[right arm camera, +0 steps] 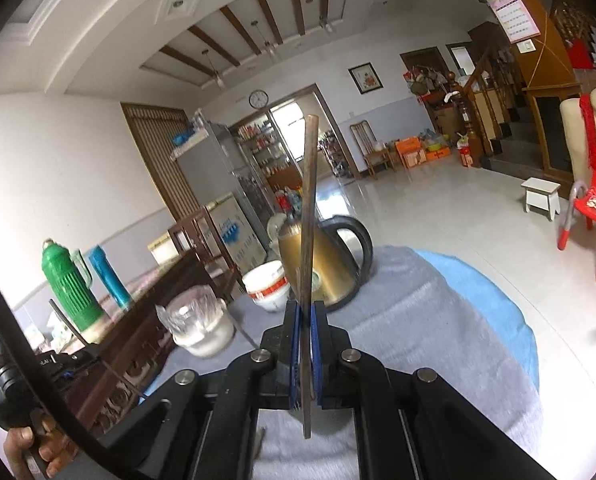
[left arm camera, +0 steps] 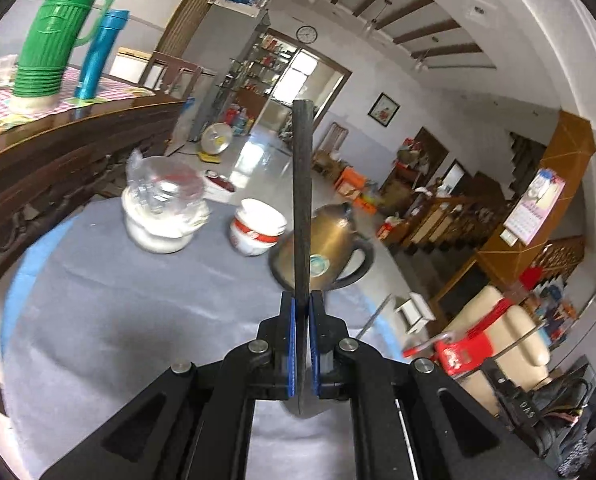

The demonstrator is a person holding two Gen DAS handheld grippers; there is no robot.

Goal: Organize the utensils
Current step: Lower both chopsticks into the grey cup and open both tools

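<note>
Grey cloth covers the round desk [left arm camera: 117, 300] as two hand-held claws each carry a slim utensil above it. The left claw [left arm camera: 302, 320] is clamped on a dark flat utensil [left arm camera: 301, 200], seen edge-on and rising upright out of its blue pads; which kind of utensil it is cannot be told from this angle. The right claw [right arm camera: 305, 328] is likewise closed tight on a thin metal utensil [right arm camera: 309, 220], edge-on and leaning slightly. Both pieces are clear of the cloth, held over the near part of the desk.

At the far side stand a gold kettle [left arm camera: 330, 240], a white tub with a red band [left arm camera: 257, 228] to its left and a plastic-covered white bowl [left arm camera: 163, 208] further left, near the carved wooden sideboard [left arm camera: 57, 168].

The step in hand appears to be the carry: both utensils picked up, neither yet set down. The next move calls for choosing a holder or spot, none plainly marked here, and lowering each piece without knocking the kettle or tub.
</note>
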